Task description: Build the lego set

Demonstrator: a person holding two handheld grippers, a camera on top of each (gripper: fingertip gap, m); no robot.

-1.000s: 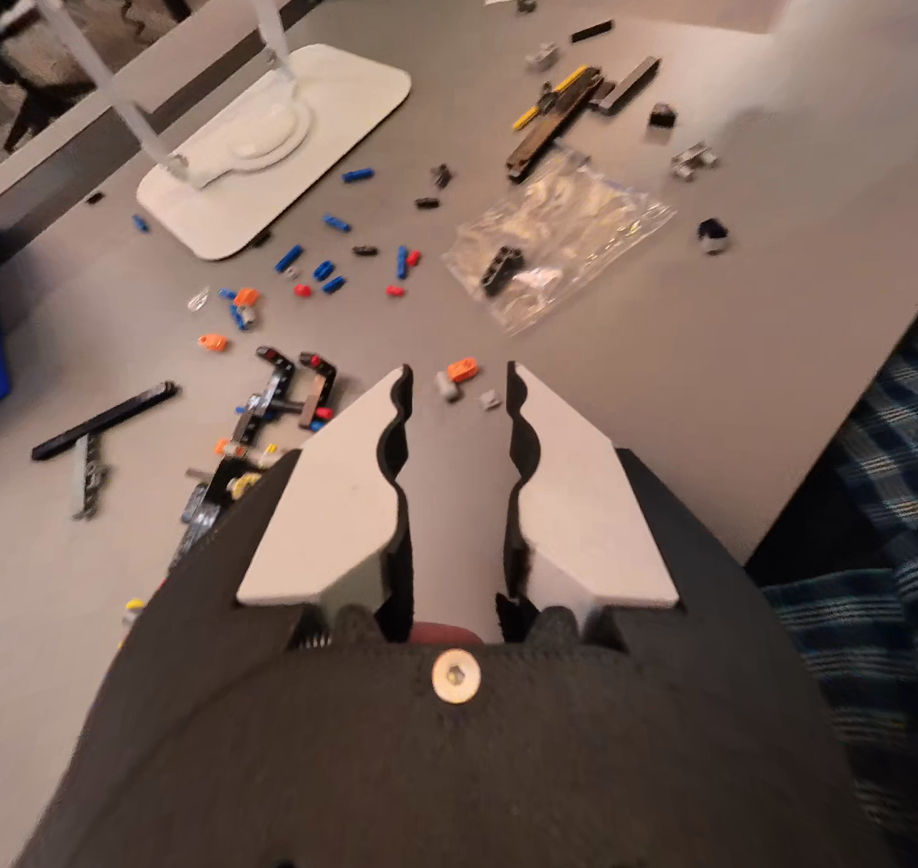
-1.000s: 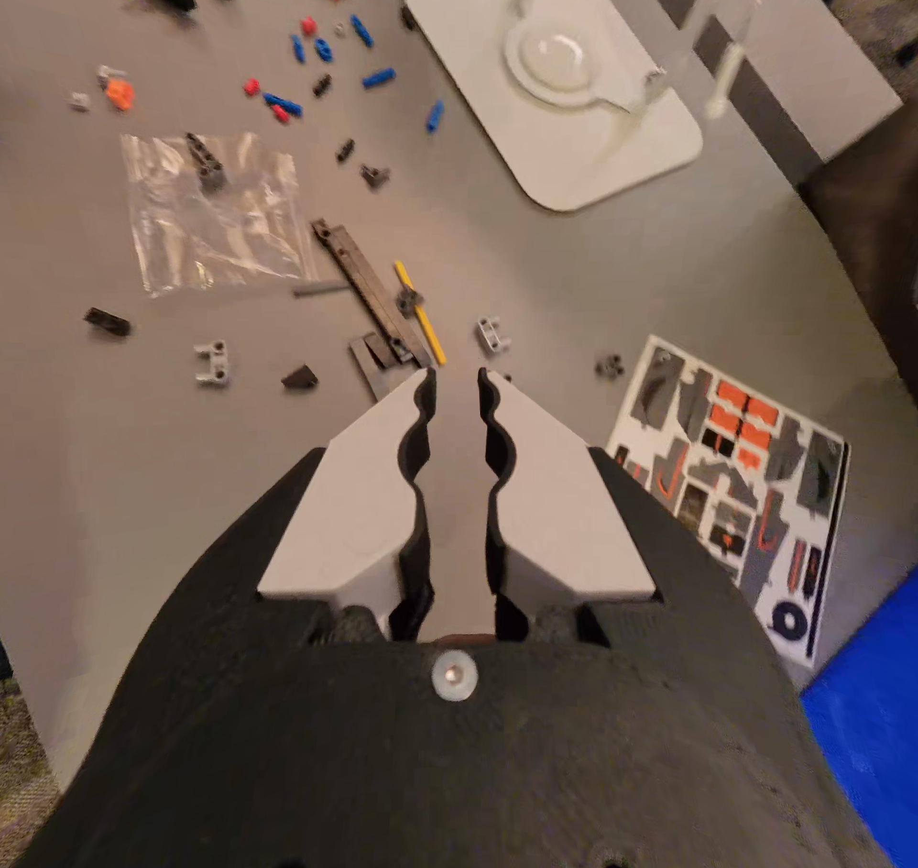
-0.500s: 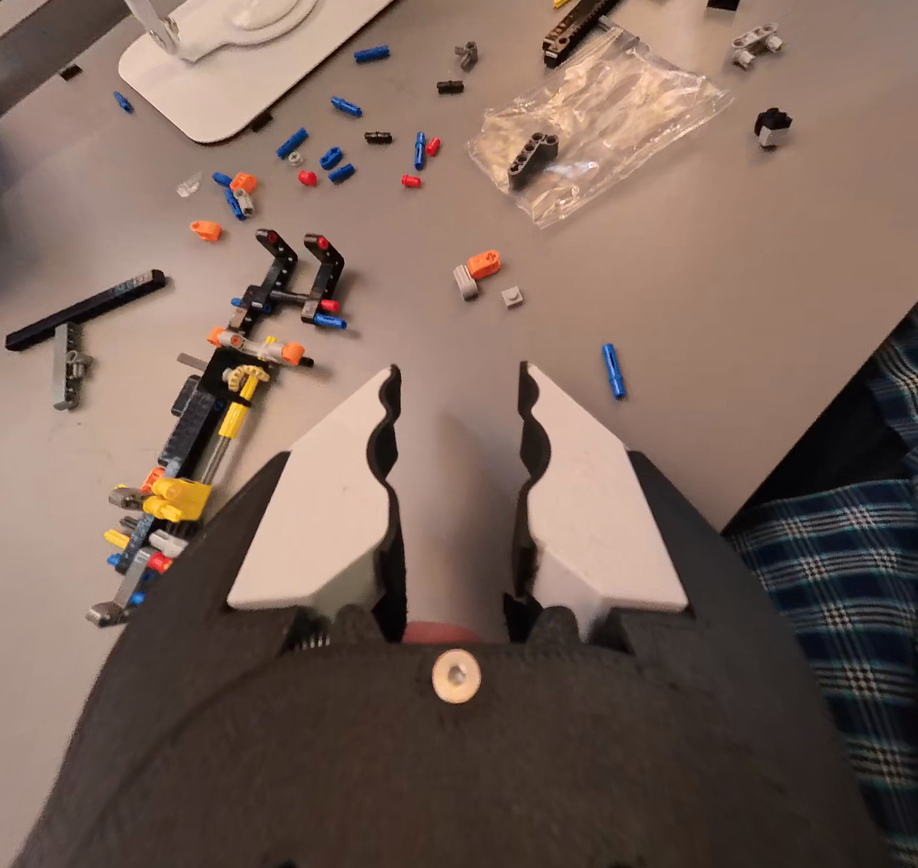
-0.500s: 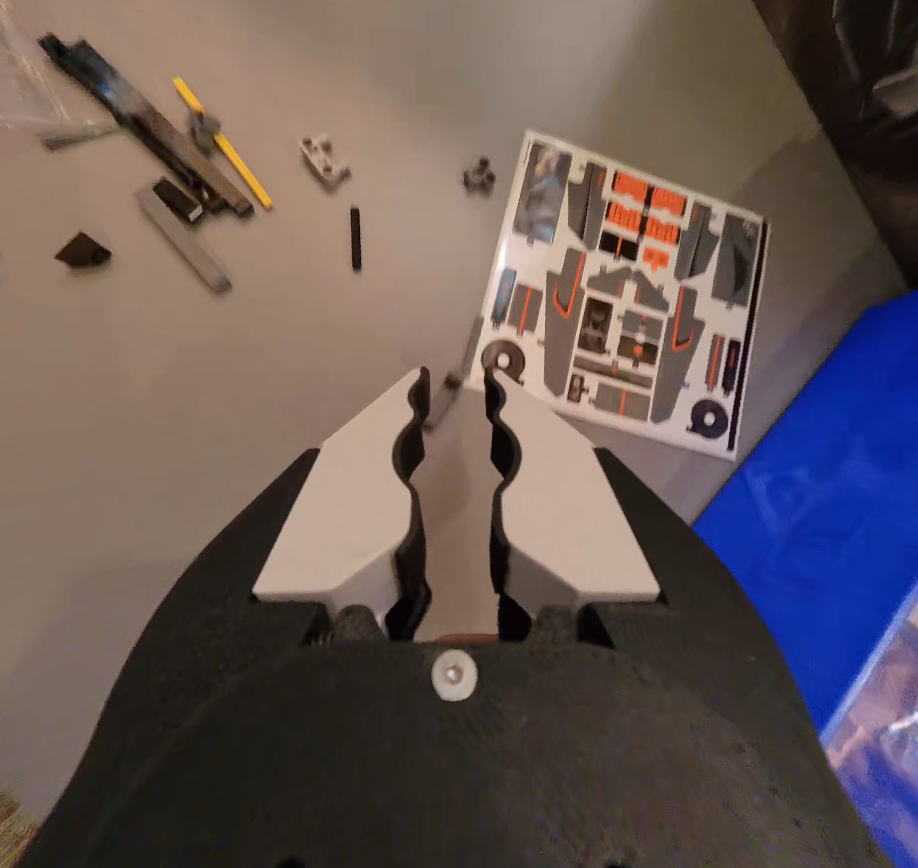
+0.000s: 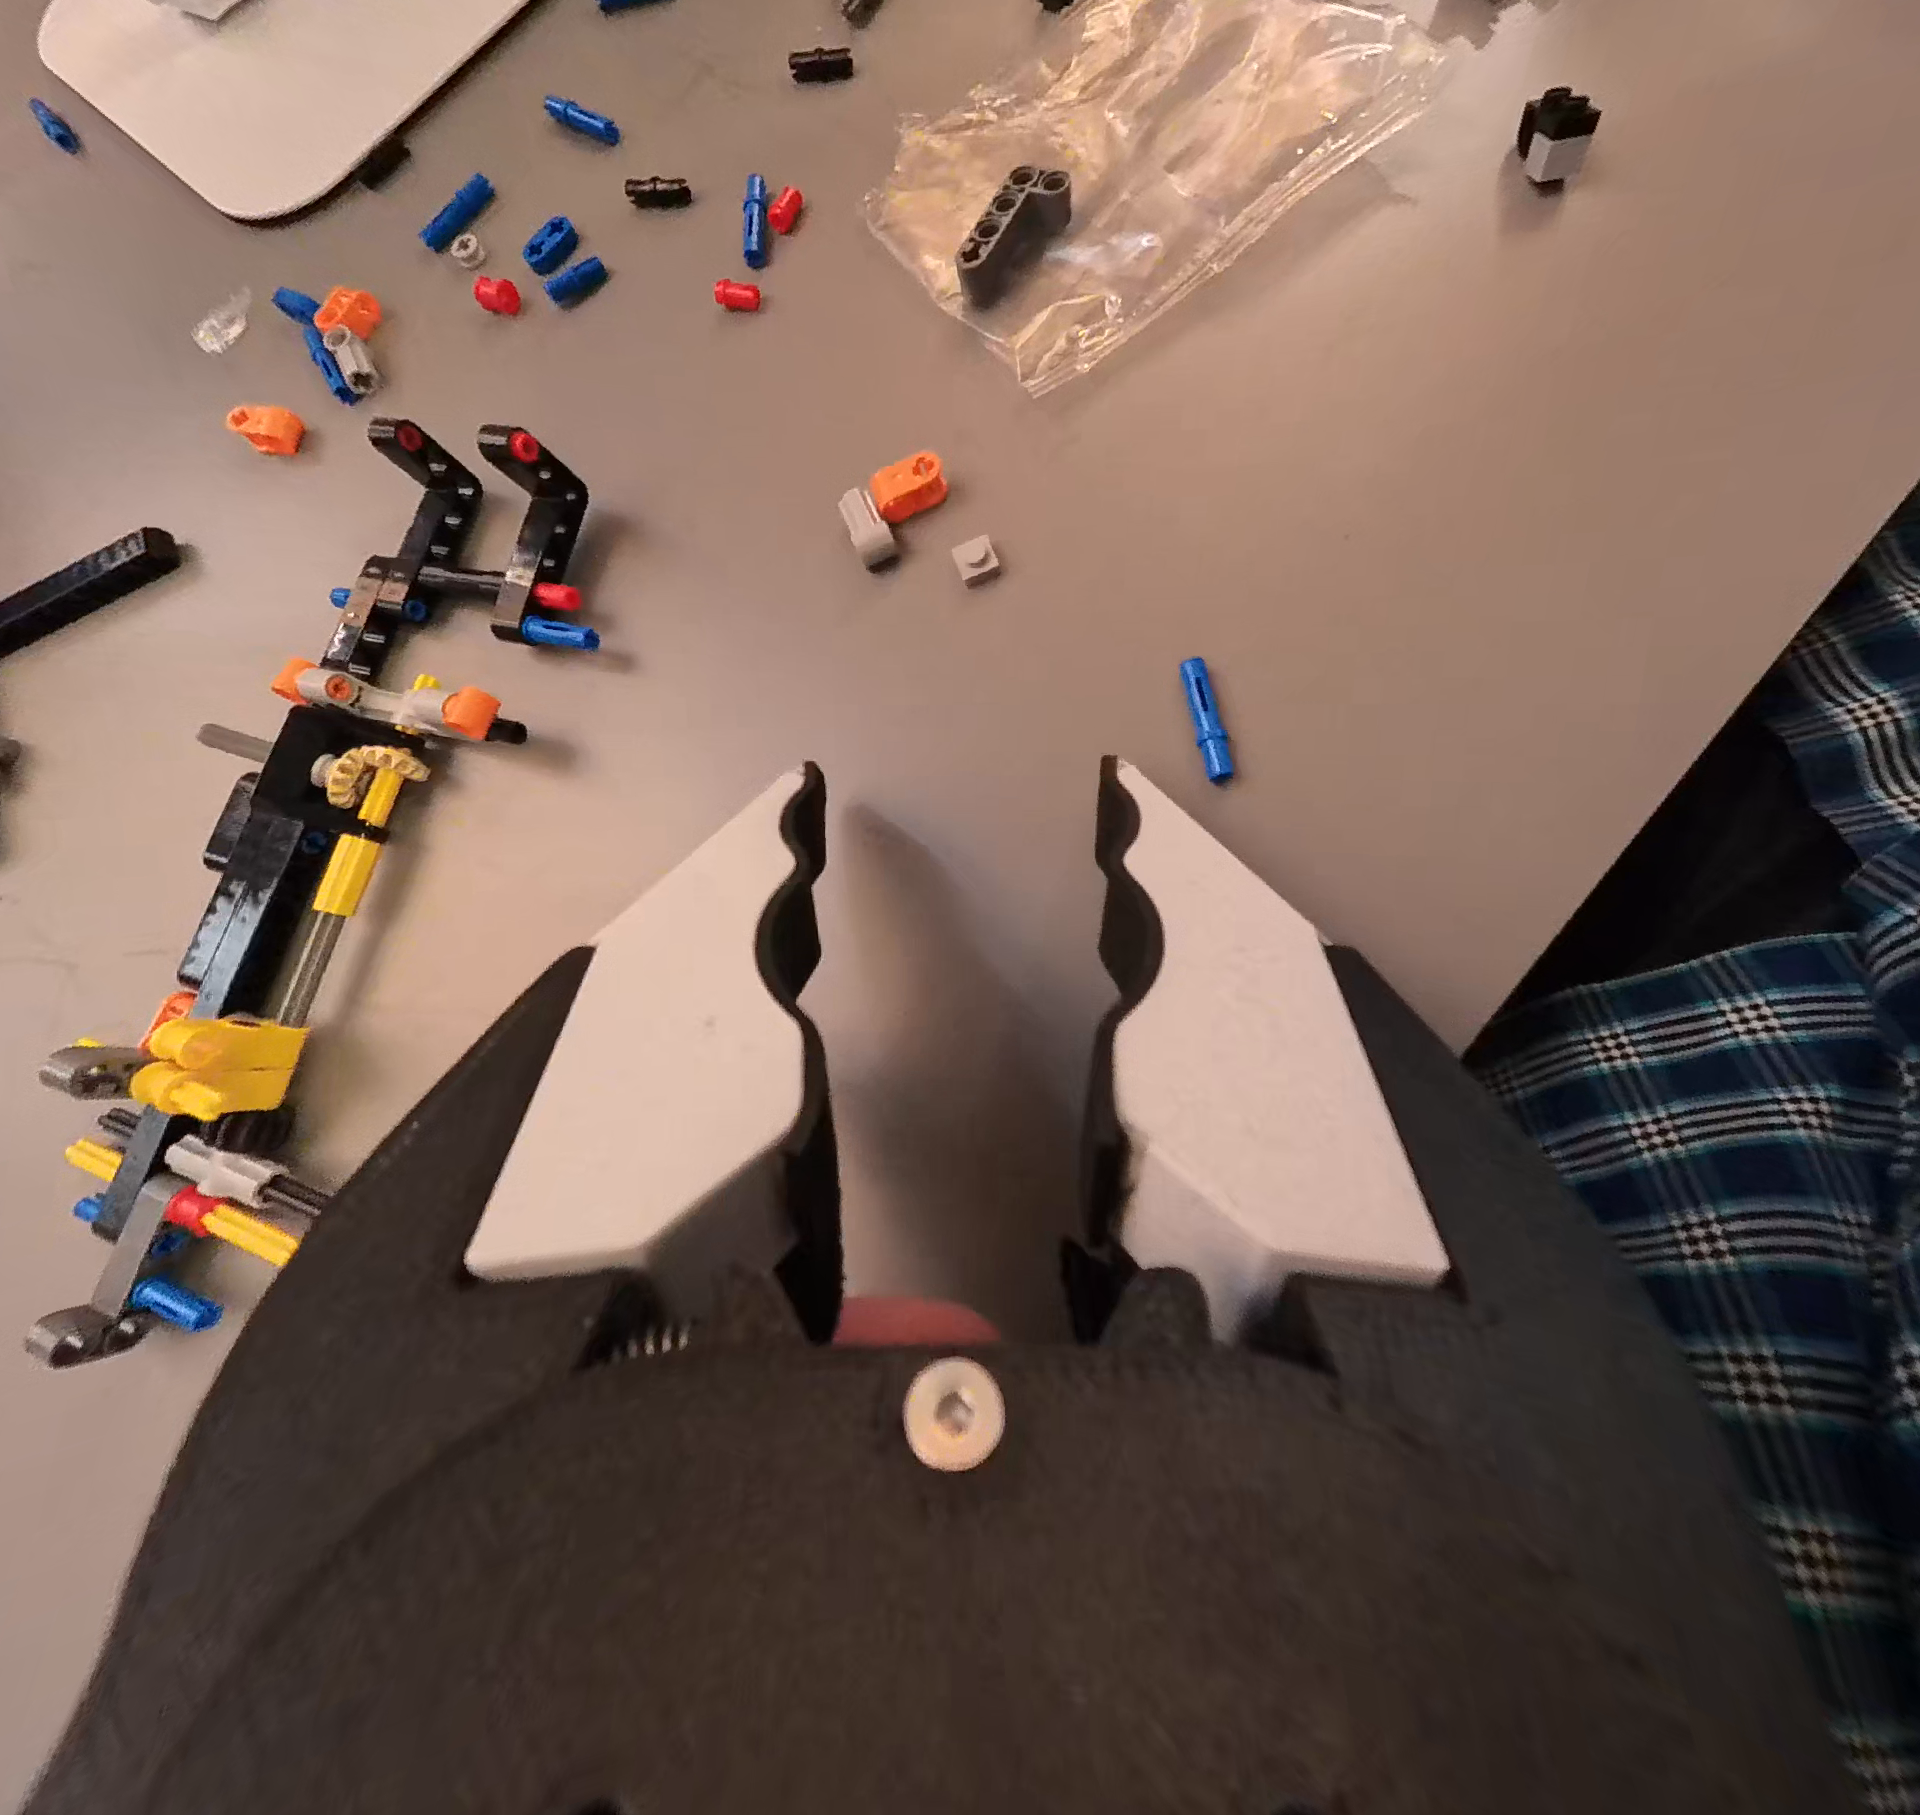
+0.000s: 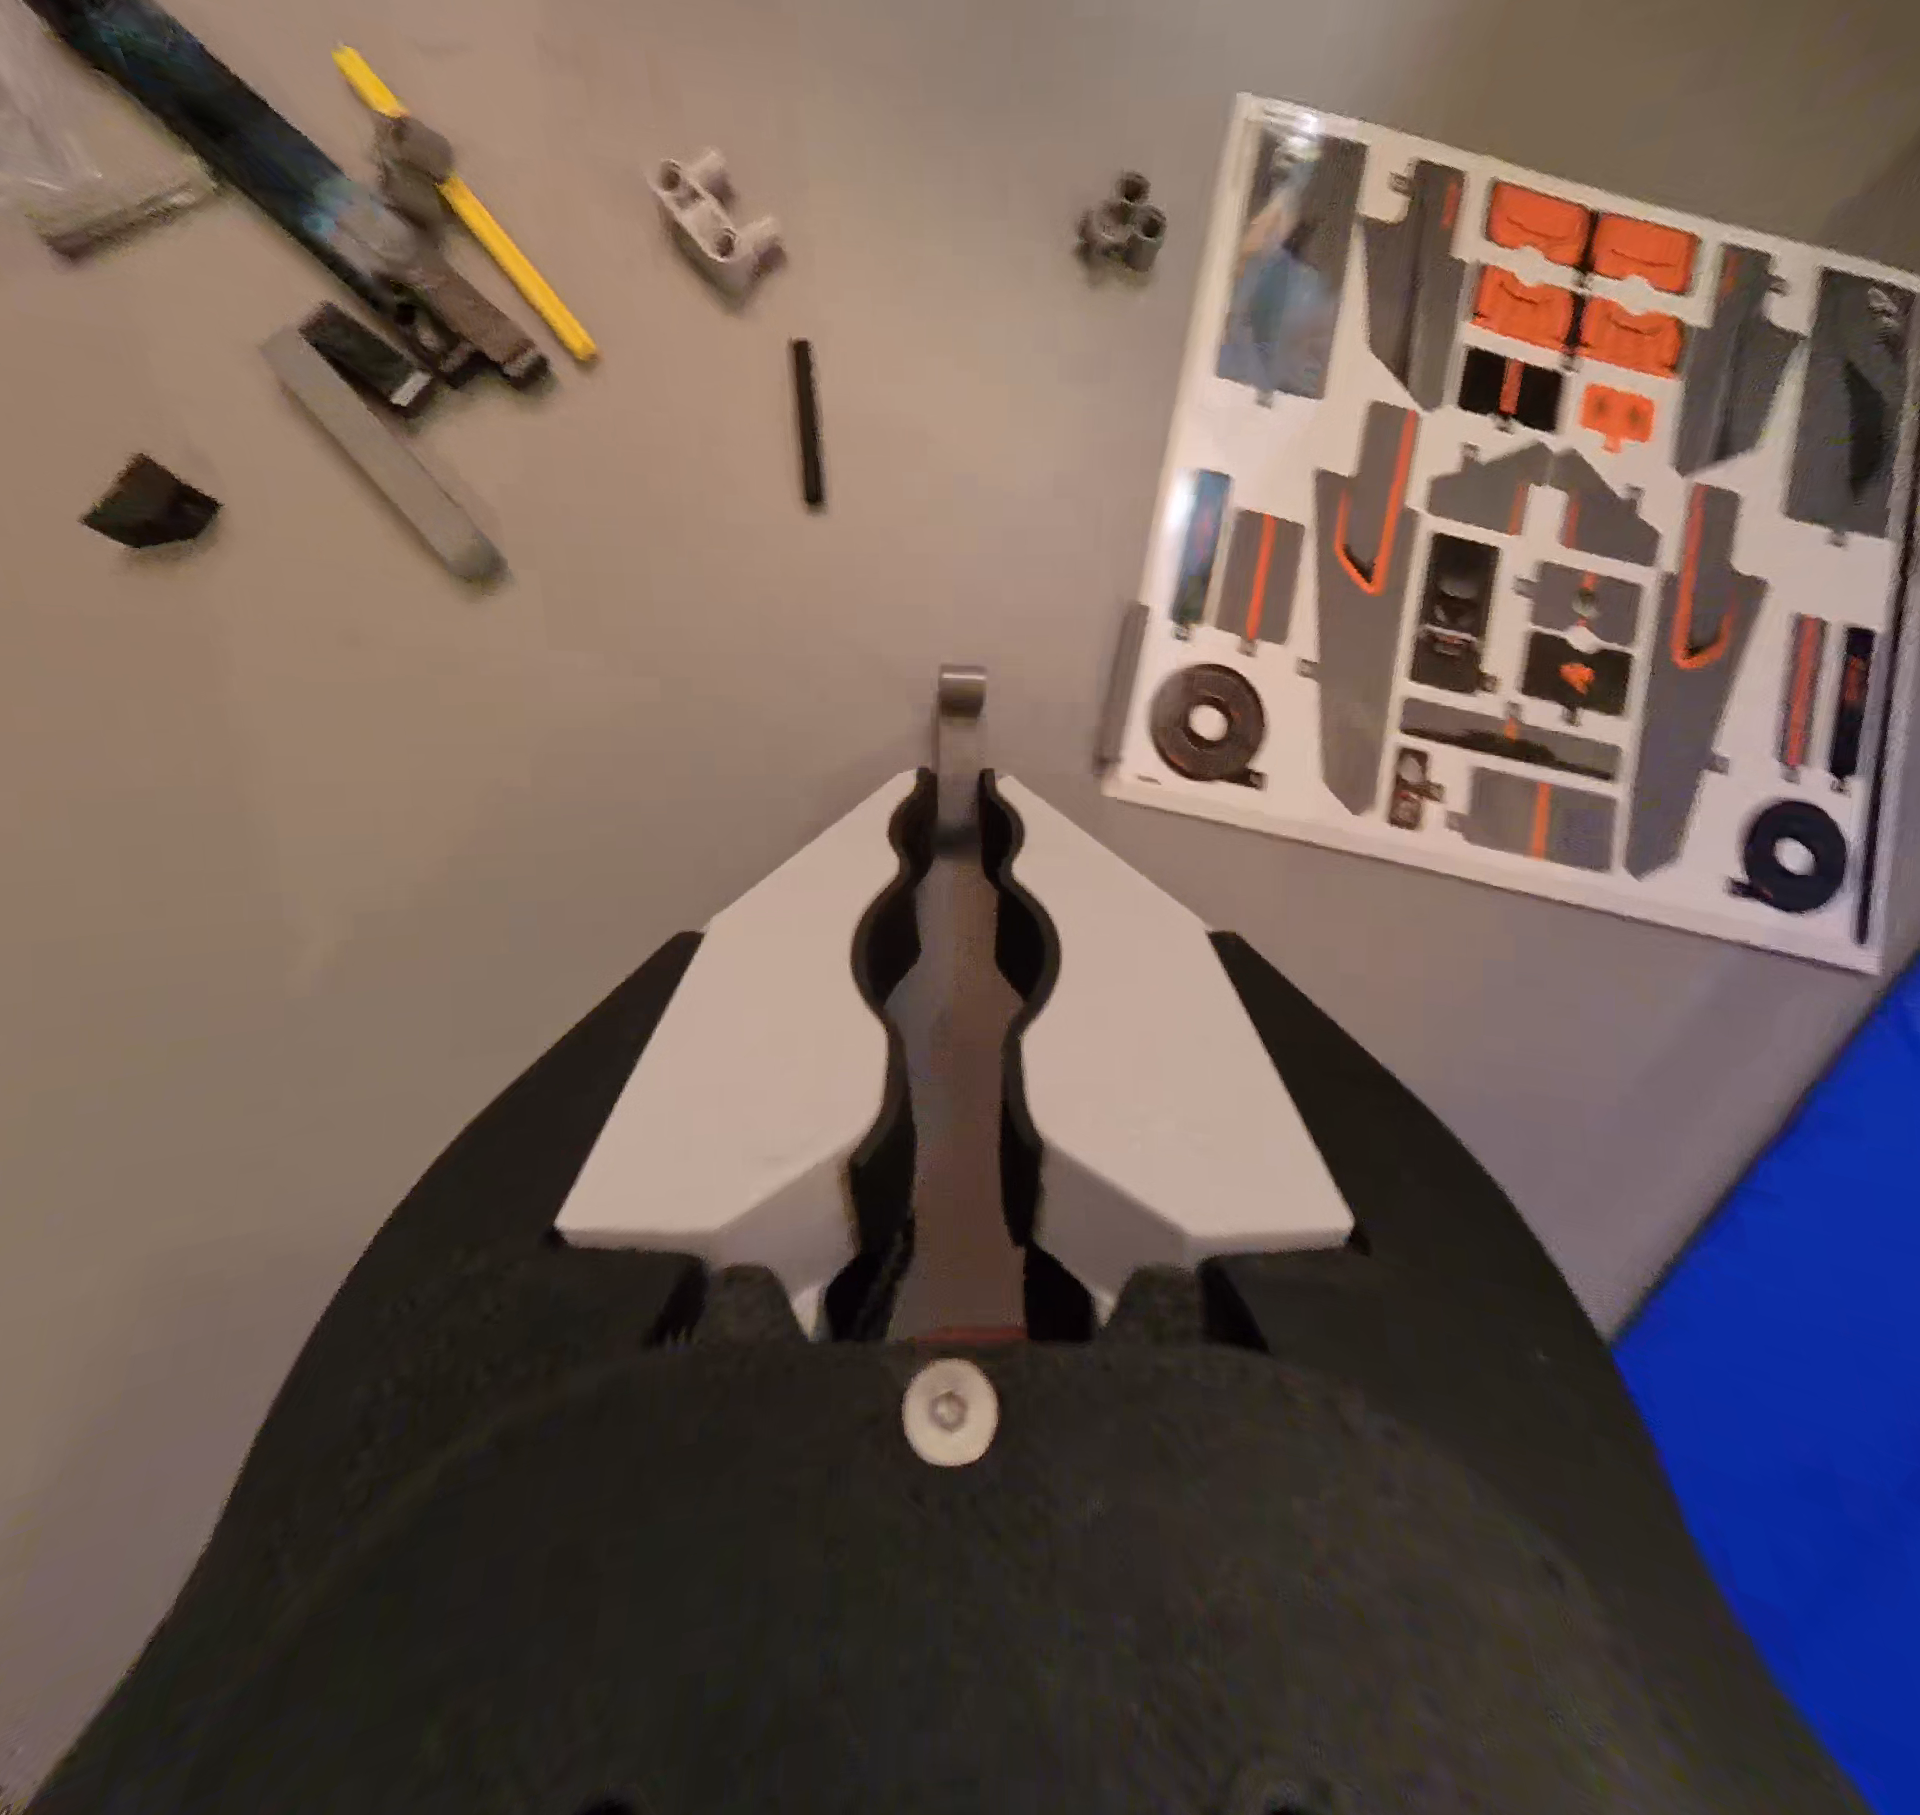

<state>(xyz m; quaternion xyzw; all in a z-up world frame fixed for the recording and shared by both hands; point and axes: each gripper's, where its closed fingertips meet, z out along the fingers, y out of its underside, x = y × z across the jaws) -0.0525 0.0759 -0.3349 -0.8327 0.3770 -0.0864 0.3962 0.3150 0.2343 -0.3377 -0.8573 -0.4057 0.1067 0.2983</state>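
In the right wrist view my right gripper (image 6: 953,786) is shut on a thin grey lego beam (image 6: 961,711) whose rounded end sticks out past the fingertips, just left of the sticker sheet (image 6: 1507,518). In the left wrist view my left gripper (image 5: 961,778) is open and empty above the grey table. A partly built lego assembly (image 5: 312,830) of black, yellow and orange parts lies to its left. A blue pin (image 5: 1205,721) lies just right of the fingertips. An orange connector (image 5: 909,487) with small grey pieces lies ahead.
A clear plastic bag (image 5: 1195,103) holds a black beam (image 5: 1013,227). Several blue, red and black pins lie near a white stand base (image 5: 312,30). A black axle (image 6: 805,420), a long black beam with a yellow axle (image 6: 312,196) and grey connectors lie ahead of the right gripper. The table edge and plaid cloth (image 5: 1714,1142) are at right. Tip to tip, the grippers are about 40 centimeters apart. The orange connector (image 5: 909,487) is closer to my left gripper, around 6 centimeters from its tips; the right tips are 35 centimeters off.
My right gripper swung right toward the sticker sheet and closed on the grey beam. My left gripper pulled back toward the near table edge and opened wider.
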